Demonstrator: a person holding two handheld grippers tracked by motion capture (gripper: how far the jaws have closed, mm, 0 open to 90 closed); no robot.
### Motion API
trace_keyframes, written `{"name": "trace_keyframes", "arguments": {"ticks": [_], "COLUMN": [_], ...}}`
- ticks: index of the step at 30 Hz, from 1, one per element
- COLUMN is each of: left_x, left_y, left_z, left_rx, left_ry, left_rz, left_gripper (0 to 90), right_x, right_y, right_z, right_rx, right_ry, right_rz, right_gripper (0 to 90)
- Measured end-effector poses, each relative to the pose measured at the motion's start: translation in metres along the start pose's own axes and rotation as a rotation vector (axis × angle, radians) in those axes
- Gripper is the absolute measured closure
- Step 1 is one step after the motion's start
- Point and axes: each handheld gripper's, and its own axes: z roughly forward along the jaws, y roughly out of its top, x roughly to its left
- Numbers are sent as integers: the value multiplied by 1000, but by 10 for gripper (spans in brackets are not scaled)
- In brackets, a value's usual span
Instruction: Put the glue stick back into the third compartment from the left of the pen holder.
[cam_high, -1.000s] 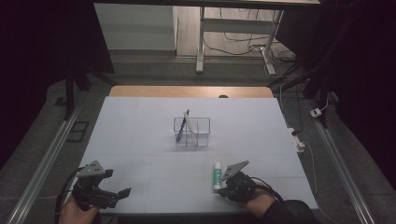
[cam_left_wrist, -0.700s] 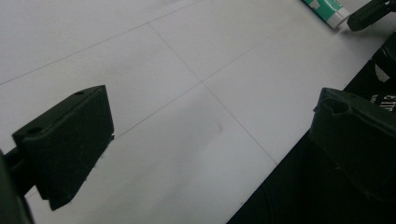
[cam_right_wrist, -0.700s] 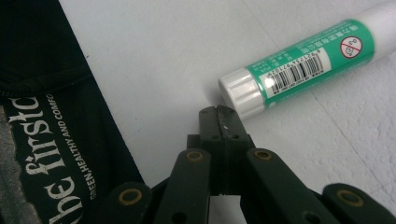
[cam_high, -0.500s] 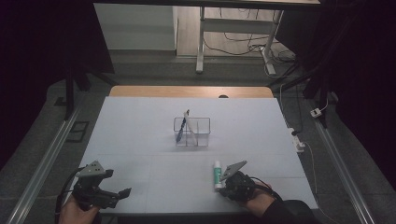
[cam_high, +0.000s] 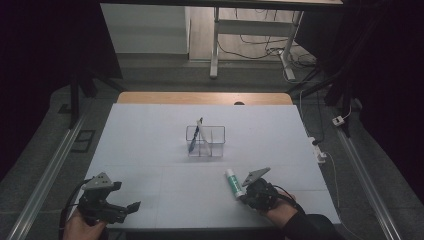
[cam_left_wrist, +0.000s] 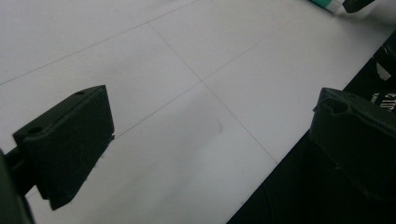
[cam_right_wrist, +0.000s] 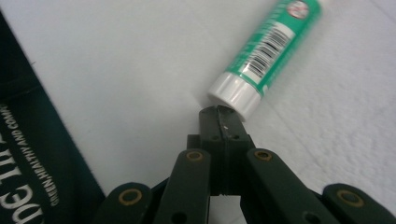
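The right gripper, jaws pressed together on nothing, sits at the white cap of the green glue stick lying near the table's front edge; a nudge could roll the stick away instead of catching it. The right gripper view shows that closeness and the barcode, while the high view shows the left gripper open and idle, and the clear organizer holding a blue pen.

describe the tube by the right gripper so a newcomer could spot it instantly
Start at the white table and go to its near right part, short of the clear organizer. The tube lies flat just beyond the shut right gripper: green and white, barcoded, with a white cap.
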Motion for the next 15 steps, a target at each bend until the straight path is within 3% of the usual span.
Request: {"name": "trace_keyframes", "arguments": {"ticks": [8, 15], "left_x": [0, 0], "left_y": [0, 0], "left_z": [0, 0], "left_rx": [3, 4], "left_ry": [1, 1], "left_rz": [1, 1], "left_gripper": [0, 0], "right_x": [-13, -22], "right_y": [0, 2], "right_z": [-2, -1], "right_rx": [-22, -25], "right_ry": [-27, -50], "right_rz": [38, 39], "right_gripper": [900, 900]}}
